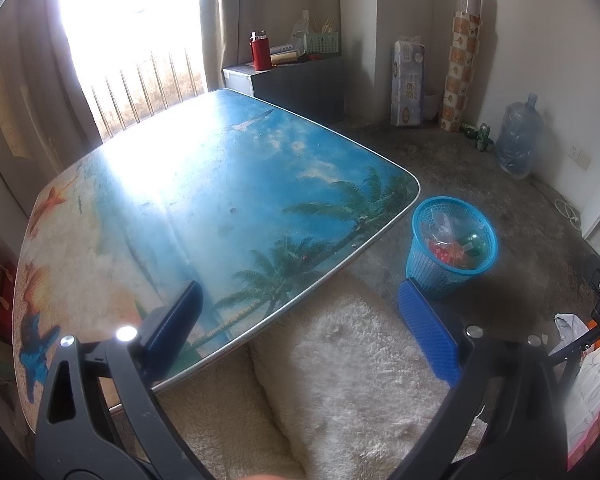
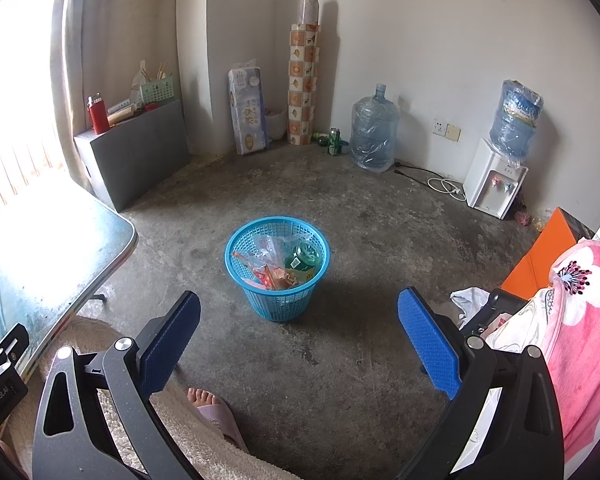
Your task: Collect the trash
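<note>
- Nearest the lens: left claw (image 1: 300,320) spread wide and empty, held low over a fleecy lap, fingers aimed at the corner of the beach-print surface (image 1: 204,184)
- Right claw (image 2: 300,344) likewise gaping, gripping nothing, pointed straight at the blue basket (image 2: 277,304) out on the concrete floor (image 2: 380,240)
- Wrappers and a green bottle (image 2: 306,258) already down inside the basket; nothing loose seen on the surface
- Collecting seemingly finished, or between pickups
- Next: look for leftover scraps, perhaps the white crumpled bag (image 2: 470,300) on the floor at right; otherwise nothing to do
</note>
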Motion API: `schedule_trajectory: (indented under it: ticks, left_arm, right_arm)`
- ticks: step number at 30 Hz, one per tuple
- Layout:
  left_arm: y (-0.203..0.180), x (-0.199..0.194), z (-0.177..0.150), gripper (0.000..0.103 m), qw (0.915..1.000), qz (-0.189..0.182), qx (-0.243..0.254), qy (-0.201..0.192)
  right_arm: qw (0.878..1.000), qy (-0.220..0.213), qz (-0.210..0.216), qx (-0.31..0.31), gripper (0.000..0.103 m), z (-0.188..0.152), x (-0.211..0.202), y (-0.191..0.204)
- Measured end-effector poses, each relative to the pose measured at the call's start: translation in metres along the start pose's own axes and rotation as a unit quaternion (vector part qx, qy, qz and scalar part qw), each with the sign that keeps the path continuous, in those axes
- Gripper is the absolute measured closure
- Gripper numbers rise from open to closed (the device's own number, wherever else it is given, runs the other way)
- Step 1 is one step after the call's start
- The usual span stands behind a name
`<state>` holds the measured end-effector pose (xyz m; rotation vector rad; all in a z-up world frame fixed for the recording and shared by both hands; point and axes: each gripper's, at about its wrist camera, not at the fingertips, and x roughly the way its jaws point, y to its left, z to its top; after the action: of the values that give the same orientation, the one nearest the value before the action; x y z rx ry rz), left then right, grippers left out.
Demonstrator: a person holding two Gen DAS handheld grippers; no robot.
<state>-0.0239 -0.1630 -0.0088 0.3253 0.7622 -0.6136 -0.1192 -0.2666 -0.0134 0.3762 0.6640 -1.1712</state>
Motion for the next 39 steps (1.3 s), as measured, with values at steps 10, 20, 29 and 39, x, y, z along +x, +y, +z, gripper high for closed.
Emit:
schedule_trajectory:
  ticks: [10, 20, 29, 39]
  left_arm:
    - [-0.0009, -0.0003, -0.0010, 0.009, 1.0000, 0.000, 0.001, 0.000]
    - [-0.0008, 0.0003, -0.0015, 0.009, 1.0000, -0.001, 0.001, 0.001]
    - [-0.0013, 0.0007, -0.0033, 0.009, 1.0000, -0.001, 0.002, 0.002]
    - [-0.0018, 0.0006, -0.0033, 0.009, 1.0000, -0.003, 0.002, 0.003]
  right_arm:
    - [1.000, 0.001, 0.000, 0.002, 0.007, -0.0021, -0.0011, -0.0007]
    - [1.000, 0.001, 0.000, 0.003, 0.007, -0.0018, -0.0014, -0.0017]
    - [1.000, 0.002, 0.000, 0.005, 0.007, -0.0039, -0.0022, -0.0023]
    - [1.000, 0.003, 0.000, 0.008, 0.007, -0.0059, -0.0026, -0.0043]
